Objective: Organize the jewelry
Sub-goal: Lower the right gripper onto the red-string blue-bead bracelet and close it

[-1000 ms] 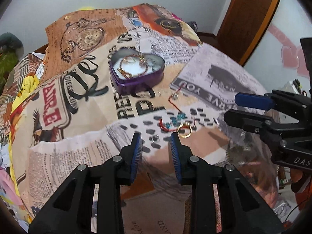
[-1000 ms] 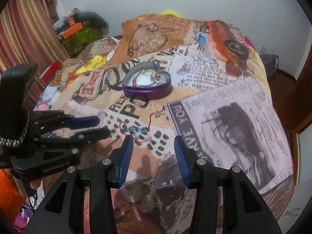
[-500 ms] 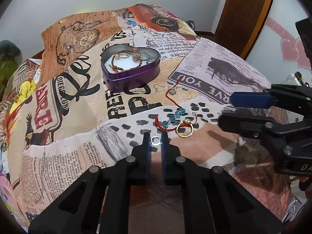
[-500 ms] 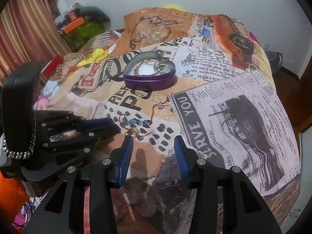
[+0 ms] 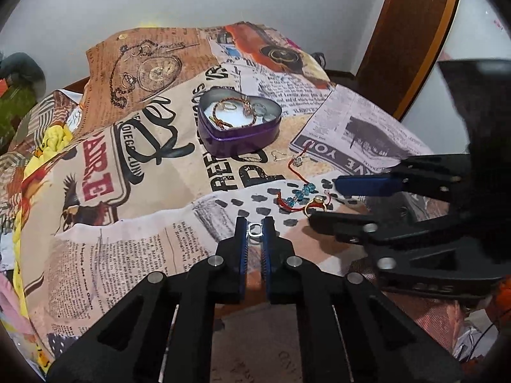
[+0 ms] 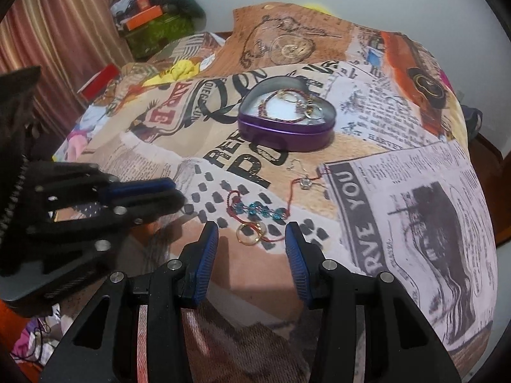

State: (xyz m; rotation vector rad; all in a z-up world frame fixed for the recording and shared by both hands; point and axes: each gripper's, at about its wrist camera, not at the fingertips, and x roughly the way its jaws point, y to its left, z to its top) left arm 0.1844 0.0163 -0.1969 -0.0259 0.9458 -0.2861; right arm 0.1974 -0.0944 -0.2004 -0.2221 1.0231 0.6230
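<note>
My left gripper [image 5: 254,227] is shut on a small silver ring [image 5: 255,229], pinched between its tips just above the printed bedspread. My right gripper [image 6: 251,235] is open, its fingers on either side of a gold ring [image 6: 250,232] that lies on the cloth; the gold ring also shows in the left wrist view [image 5: 314,205]. A red cord bracelet with blue beads [image 6: 260,209] lies just beyond it. A purple heart-shaped tin [image 6: 287,113] holds a bracelet and rings. A silver earring [image 6: 306,181] lies between tin and bracelet.
The bed is covered with a newspaper-print spread [image 6: 415,191]. Its edge falls away at the right and near side. Striped curtains [image 6: 48,32] and a pile of boxes [image 6: 150,22] stand at the far left. A wooden door frame [image 5: 412,32] is at the right.
My left gripper has closed from open onto the small silver ring. My right gripper has moved forward until its open fingers flank the gold ring.
</note>
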